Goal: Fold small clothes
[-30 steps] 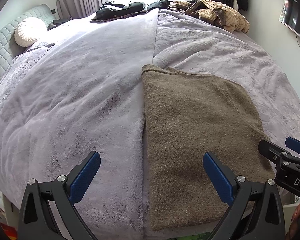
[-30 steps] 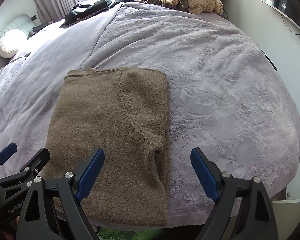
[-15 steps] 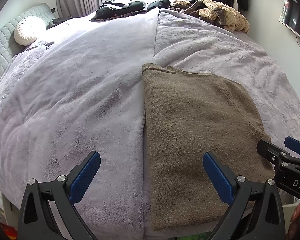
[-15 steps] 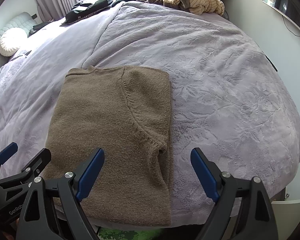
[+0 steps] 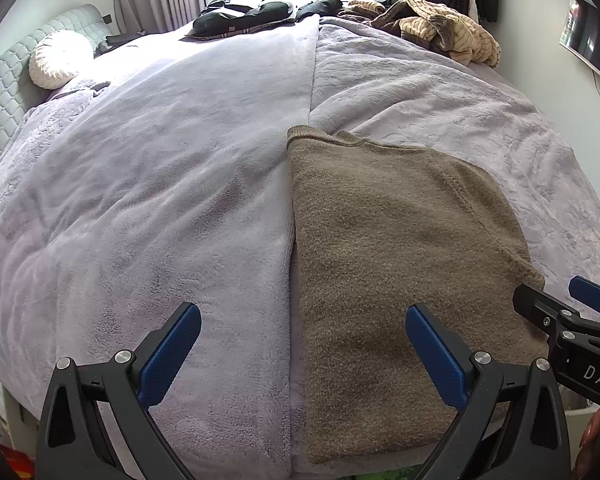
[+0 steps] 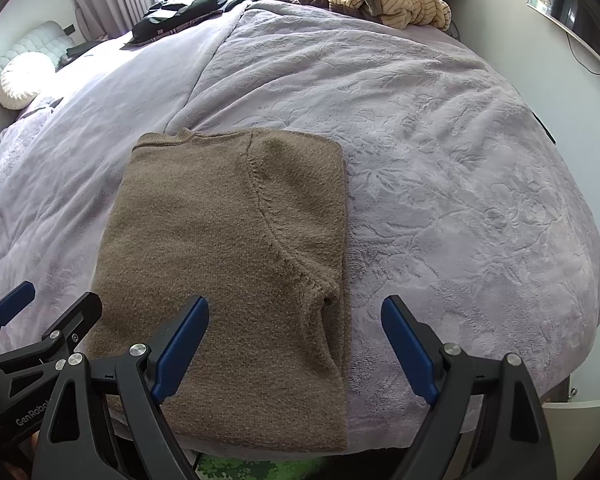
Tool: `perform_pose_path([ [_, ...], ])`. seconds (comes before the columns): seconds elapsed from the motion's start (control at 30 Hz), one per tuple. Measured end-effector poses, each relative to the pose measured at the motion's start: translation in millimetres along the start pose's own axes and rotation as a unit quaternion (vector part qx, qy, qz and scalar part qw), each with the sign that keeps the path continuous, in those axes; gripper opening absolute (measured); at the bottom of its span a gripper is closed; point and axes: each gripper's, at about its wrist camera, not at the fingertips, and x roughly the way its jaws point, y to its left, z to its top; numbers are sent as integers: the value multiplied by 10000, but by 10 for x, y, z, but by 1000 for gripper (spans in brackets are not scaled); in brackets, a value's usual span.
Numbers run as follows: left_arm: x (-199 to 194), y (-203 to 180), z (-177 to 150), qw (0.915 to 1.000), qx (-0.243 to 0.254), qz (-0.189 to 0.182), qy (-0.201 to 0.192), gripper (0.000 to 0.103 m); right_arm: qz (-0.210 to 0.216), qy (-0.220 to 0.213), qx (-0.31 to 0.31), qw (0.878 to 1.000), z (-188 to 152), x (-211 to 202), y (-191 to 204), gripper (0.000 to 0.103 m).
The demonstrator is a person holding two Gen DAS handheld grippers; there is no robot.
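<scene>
A brown knit sweater [image 5: 400, 256] lies flat on the bed, folded lengthwise into a long rectangle with its near end at the bed's front edge. It also shows in the right wrist view [image 6: 236, 248], with a sleeve seam curving across it. My left gripper [image 5: 302, 344] is open and empty, hovering over the sweater's near left edge. My right gripper [image 6: 294, 340] is open and empty over the sweater's near right edge. Each gripper shows at the side of the other's view.
The bed is covered by a lavender plush blanket [image 5: 160, 200]. A pile of tan striped and brown clothes [image 5: 432, 28] and dark clothes [image 5: 244, 16] lie at the far edge. A round white cushion [image 5: 60, 58] sits by the headboard. A wall with a screen [image 6: 560, 4] stands at the right.
Both grippers have dropped back slightly toward the near edge of the bed; the sweater sits a little farther up in both views. Jaws stay open.
</scene>
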Motion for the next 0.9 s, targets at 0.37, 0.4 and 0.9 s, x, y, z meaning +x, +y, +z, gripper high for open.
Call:
perform_pose_path([
  [0.37,-17,-4,17,10000,-69,-43,-49,103,10,37,-30,10000,19,18,-12,90],
  [0.4,-21,-7,17,9999,-69,-44,-63,103,12,35,-34,10000,20,19,-12,90],
  [0.9,-26,-53,12,9999,22,-77,-101,103,13,87,-51,9999,12,62,-25,90],
])
